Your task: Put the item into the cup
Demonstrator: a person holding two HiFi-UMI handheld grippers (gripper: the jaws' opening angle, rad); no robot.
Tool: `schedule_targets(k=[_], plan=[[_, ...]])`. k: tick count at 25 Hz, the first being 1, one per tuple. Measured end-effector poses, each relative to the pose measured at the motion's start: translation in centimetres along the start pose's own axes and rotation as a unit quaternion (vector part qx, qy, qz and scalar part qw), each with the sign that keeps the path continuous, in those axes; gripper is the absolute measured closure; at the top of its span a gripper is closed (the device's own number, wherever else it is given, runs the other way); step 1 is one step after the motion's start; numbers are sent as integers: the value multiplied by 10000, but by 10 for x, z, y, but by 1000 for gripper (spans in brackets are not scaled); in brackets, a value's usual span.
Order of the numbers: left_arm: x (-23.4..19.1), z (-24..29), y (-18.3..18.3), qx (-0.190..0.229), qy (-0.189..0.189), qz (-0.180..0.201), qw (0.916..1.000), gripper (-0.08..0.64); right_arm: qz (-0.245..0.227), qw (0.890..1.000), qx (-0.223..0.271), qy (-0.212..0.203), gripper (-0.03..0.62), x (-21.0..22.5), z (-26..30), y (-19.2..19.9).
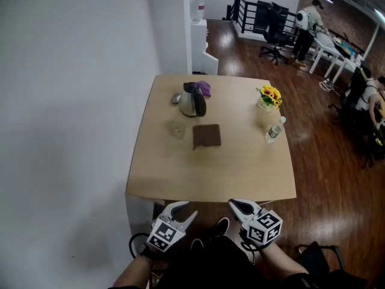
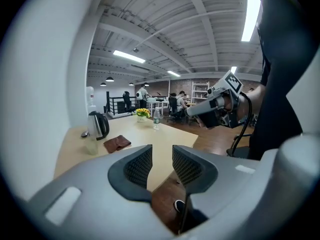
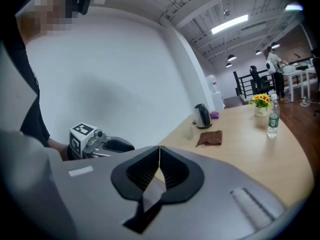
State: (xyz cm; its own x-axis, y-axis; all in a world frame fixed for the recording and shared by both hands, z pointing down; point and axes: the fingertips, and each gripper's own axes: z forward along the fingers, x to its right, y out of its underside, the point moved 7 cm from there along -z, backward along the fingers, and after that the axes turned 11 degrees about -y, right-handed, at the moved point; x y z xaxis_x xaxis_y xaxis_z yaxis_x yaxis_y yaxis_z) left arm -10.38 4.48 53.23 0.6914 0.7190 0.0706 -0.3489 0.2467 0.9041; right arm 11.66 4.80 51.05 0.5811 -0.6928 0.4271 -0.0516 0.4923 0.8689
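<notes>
Both well short of the seemingly clear cup [image 1: 177, 129]: left gripper [image 1: 186, 210] spread, right gripper [image 1: 233, 203] pressed together.

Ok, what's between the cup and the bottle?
A brown cloth beside the cup, then bare table to the bottle, per the head view.

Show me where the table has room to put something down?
The light wooden table is bare along its whole near side, in front of the brown folded cloth and clear plastic bottle. It is crowded around the black-and-silver kettle and clear cup.
</notes>
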Motion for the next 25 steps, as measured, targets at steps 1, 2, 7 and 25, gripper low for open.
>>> schedule_targets(k=[1, 2, 7, 25], plan=[[4, -8, 5, -21, 45, 47, 10000, 440, 33, 10000, 6, 56, 582, -9, -2, 6], [7, -16, 9, -34, 82, 78, 9999, 440, 61, 9999, 3, 106, 583, -17, -5, 11], [20, -42, 19, 12, 235, 111, 9997, 440, 5, 9997, 25, 257, 583, -51, -19, 26], [65, -72, 6, 322, 144, 91, 9993, 440, -260, 9988, 154, 380, 583, -87, -70, 43]])
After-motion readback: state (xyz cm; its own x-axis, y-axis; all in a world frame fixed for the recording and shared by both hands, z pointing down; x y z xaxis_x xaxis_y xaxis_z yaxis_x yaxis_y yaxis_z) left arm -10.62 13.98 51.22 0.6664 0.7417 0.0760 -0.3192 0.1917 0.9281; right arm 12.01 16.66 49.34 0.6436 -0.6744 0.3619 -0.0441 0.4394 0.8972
